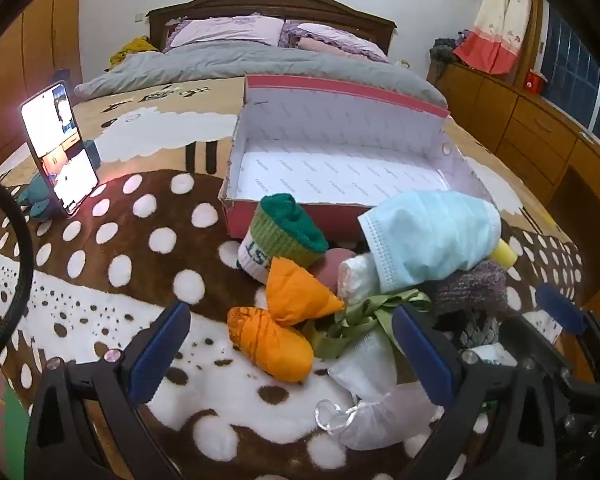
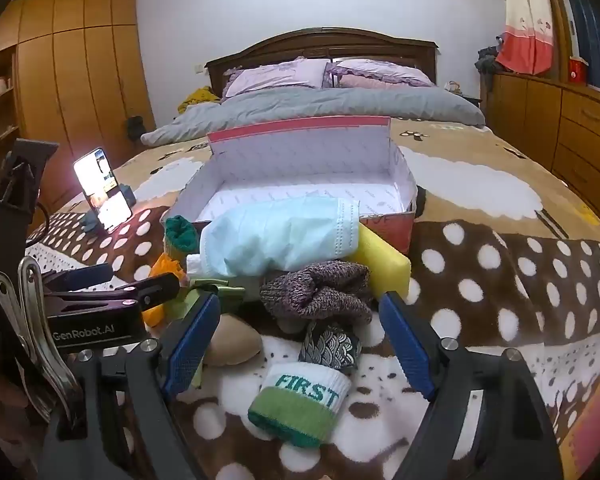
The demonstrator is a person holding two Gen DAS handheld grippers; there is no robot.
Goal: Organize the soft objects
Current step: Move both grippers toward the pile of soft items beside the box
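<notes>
Nearest in the left wrist view, the left claw hangs with its blue-padded jaws spread wide, gripping nothing, above a heap of soft things on a spotted brown-and-white blanket that covers the bed. Between its jaws lie two orange cloth bundles, a knot of green ribbon and a white pouch, none of them touched by the pads.

In the right wrist view, the right claw is likewise wide open and empty. Just in front of it lies a rolled white and green sock printed with the word FIRST, then a small scale-patterned piece and a tan rounded item. Behind these sits a grey-purple knitted piece, with a yellow sponge at its right. A pale blue face mask lies on top of the heap, at the front edge of the box.

Behind the heap stands an open red cardboard box with white lining, nothing inside it, its lid raised at the back. To the left a lit phone stands propped. Farther back are a grey duvet, lilac pillows and a dark wooden headboard.
</notes>
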